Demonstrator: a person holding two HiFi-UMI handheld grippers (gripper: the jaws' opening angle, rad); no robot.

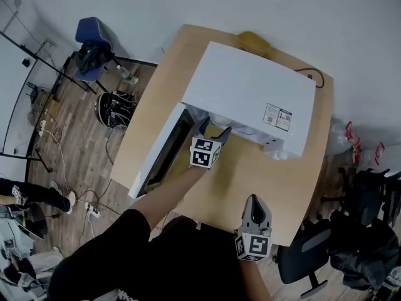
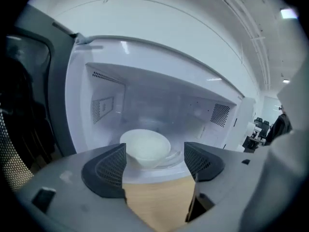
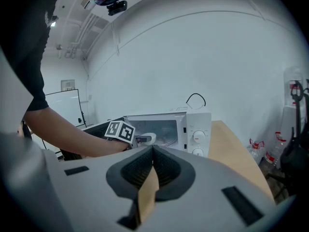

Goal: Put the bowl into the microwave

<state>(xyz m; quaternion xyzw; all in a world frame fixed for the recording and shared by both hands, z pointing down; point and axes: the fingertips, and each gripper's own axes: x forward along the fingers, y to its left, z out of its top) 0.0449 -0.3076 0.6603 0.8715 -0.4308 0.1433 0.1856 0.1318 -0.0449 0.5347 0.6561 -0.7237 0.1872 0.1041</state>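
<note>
A white bowl [image 2: 145,146] sits on the glass turntable inside the open white microwave [image 1: 250,96]. In the left gripper view my left gripper [image 2: 155,159] is open just in front of the cavity, and the bowl lies beyond its tips, not held. From the head view the left gripper [image 1: 213,132] reaches into the microwave's mouth. My right gripper [image 1: 254,213] is shut and empty near the table's front edge. In the right gripper view its jaws [image 3: 152,151] are closed together, with the microwave [image 3: 195,129] and the bowl's rim [image 3: 147,138] ahead.
The microwave door [image 1: 164,155] hangs open to the left, over the table's left side. The wooden table [image 1: 250,180] shows bare in front of the microwave. A dark office chair [image 1: 313,262] stands at the right front corner. A yellow object [image 1: 254,41] lies behind the microwave.
</note>
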